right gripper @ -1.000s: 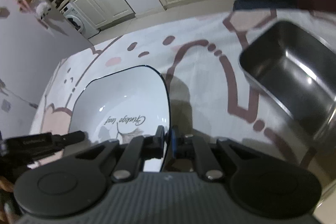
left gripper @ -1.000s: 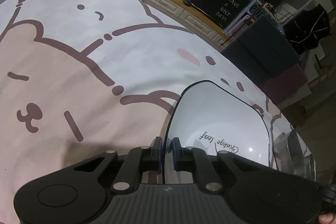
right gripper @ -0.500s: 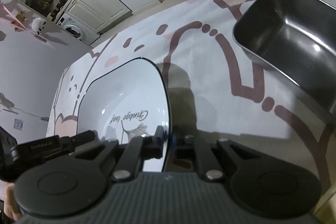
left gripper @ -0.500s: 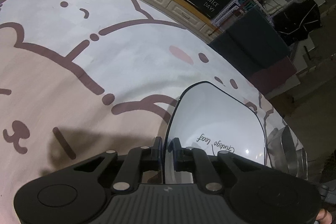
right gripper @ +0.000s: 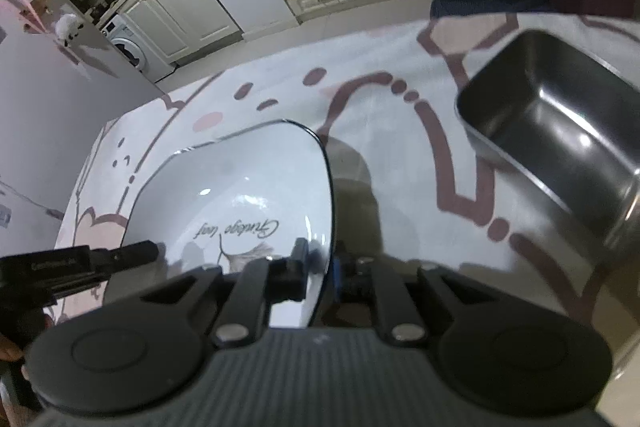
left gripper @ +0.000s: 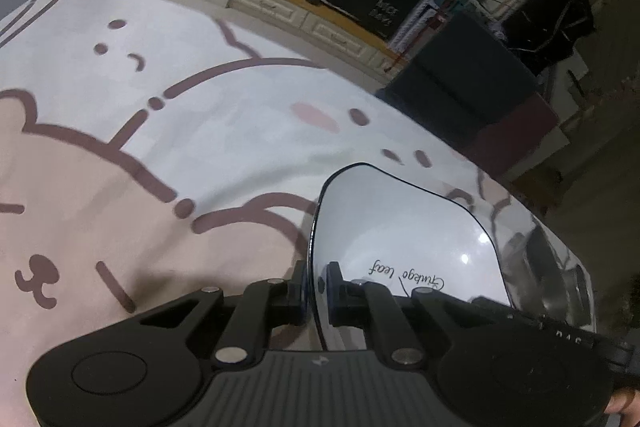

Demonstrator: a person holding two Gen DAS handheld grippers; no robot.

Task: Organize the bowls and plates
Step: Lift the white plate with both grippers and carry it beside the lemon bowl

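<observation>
The left claw (left gripper: 316, 283) is pinching one rim of the white plate (left gripper: 400, 227), its two fingers narrow with the dark-edged rim between them, one finger on the printed inside, the other behind. The right claw (right gripper: 320, 267) is straddling the opposite rim of the same plate (right gripper: 240, 195), but its jaws are opening, so the pads look to be loosening on the rim rather than pressing hard. The plate is sitting between the two claws just over the cartoon-printed tablecloth (left gripper: 160, 147); whether its base is resting on the cloth or hanging slightly above it I cannot tell.

The main risk is coming from that uneven hold. If the right side is letting go while the plate is not yet down, the weight is going onto the left pinch alone, and a glossy rim gripped at one edge is likely to swivel or slip out and hit the table. A hasty pull-back of the right claw could also catch the rim and drag the plate sideways.

Further out, the steel tub (right gripper: 560, 131) is standing near the plate on the right, apart from it. A swing that way could be knocking plate against metal. The cloth itself may be bunching or sliding under a shoved plate.
</observation>
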